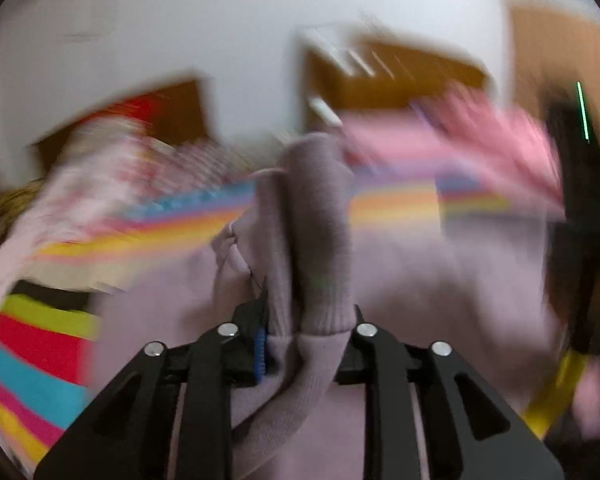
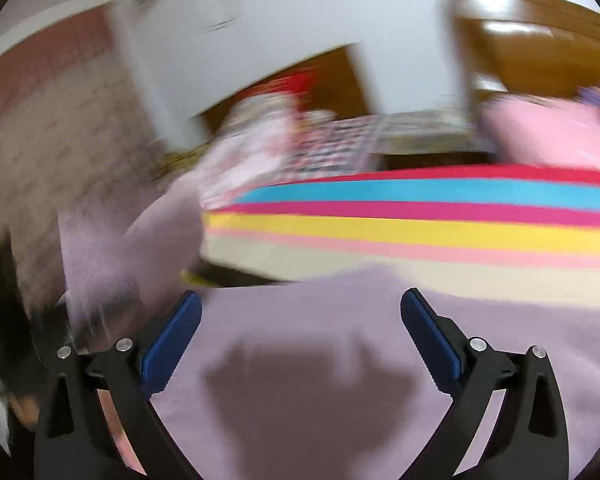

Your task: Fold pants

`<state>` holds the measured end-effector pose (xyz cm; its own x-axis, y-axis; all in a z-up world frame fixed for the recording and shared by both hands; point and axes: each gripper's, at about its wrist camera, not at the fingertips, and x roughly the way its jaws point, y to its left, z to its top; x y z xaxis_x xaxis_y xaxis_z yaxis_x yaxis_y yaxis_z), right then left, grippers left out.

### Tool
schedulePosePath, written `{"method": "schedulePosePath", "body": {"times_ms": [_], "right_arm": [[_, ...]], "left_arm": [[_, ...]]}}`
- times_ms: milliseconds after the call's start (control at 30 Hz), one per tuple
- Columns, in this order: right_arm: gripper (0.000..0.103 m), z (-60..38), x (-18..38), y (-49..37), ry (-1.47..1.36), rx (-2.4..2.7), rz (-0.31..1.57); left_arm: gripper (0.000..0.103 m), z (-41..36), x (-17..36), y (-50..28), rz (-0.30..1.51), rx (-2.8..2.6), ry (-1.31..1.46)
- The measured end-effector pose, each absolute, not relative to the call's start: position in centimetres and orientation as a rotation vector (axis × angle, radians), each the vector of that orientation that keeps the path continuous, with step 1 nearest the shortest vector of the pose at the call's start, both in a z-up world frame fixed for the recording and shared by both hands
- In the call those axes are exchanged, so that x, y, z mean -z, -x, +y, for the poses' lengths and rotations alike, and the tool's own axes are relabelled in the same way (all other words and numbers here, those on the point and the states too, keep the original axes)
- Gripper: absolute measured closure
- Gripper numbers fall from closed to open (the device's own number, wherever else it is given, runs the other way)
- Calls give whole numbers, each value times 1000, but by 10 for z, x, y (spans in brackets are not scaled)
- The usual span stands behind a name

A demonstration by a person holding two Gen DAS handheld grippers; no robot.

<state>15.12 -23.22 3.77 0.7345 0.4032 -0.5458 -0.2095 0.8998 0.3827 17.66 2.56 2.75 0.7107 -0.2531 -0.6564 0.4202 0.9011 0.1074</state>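
The pants (image 1: 420, 280) are pale lilac knit fabric spread over a striped sheet. In the left wrist view my left gripper (image 1: 306, 340) is shut on a bunched ribbed cuff of the pants (image 1: 316, 220), which stands up between the fingers. In the right wrist view my right gripper (image 2: 300, 340) is open and empty, hovering just above flat lilac fabric of the pants (image 2: 320, 360); its shadow falls on the cloth. Both views are motion-blurred.
A rainbow-striped sheet (image 2: 420, 232) covers the bed. A pink cloth (image 1: 480, 148) and a patterned pale garment (image 1: 100, 184) lie at the far side. Brown wooden furniture (image 1: 400, 76) and a white wall stand behind. The other gripper (image 1: 580, 260) shows at the right edge.
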Motion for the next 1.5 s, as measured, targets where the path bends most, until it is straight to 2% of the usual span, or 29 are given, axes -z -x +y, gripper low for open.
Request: {"method": "schedulePosePath", "body": {"times_ms": [33, 67, 100, 133, 200, 267, 400, 467, 600, 900, 933, 967, 1000, 1033, 1067, 1133, 1500], "right_arm": [[6, -249, -35, -143, -327, -313, 671], [6, -266, -31, -134, -344, -287, 685], [6, -277, -26, -125, -357, -279, 706], [6, -281, -23, -119, -364, -285, 719], [6, -281, -11, -105, -384, -337, 759], [6, -267, 0, -99, -407, -405, 795], [7, -227, 15, -96, -493, -602, 894], [20, -201, 26, -95, -555, -694, 1000], [23, -174, 30, -95, -485, -660, 1064], [30, -149, 36, -140, -582, -624, 1117], [40, -147, 36, -142, -574, -609, 1107], [64, -142, 36, -144, -558, -608, 1104], [76, -138, 37, -147, -554, -601, 1100], [82, -136, 36, -150, -565, -598, 1087], [85, -137, 31, -150, -579, -612, 1054], [86, -131, 13, -152, -571, -637, 990], [88, -22, -163, -188, -394, -932, 599]], "left_arm": [[53, -3, 8, -172, 772, 437, -363], [47, -15, 27, -166, 796, 434, -436], [39, -19, 30, -154, 707, 396, -488], [23, -18, 29, -149, 703, 392, -496], [18, -2, 13, -140, 666, 422, -424], [2, 26, -13, -122, 559, 409, -330], [1, 78, -41, -115, 517, 263, -189], [2, 115, -33, -117, 533, 152, -123], [2, 162, -8, -115, 576, 53, -1], [2, 172, 14, -85, 612, 88, -48], [2, 173, 15, -84, 619, 86, -49], [2, 176, 15, -82, 626, 80, -50], [2, 179, 16, -79, 630, 73, -49], [2, 180, 16, -78, 633, 71, -46], [2, 182, 17, -78, 635, 63, -36], [2, 185, 17, -77, 632, 54, -18], [2, 182, 11, -113, 635, 5, -18]]}}
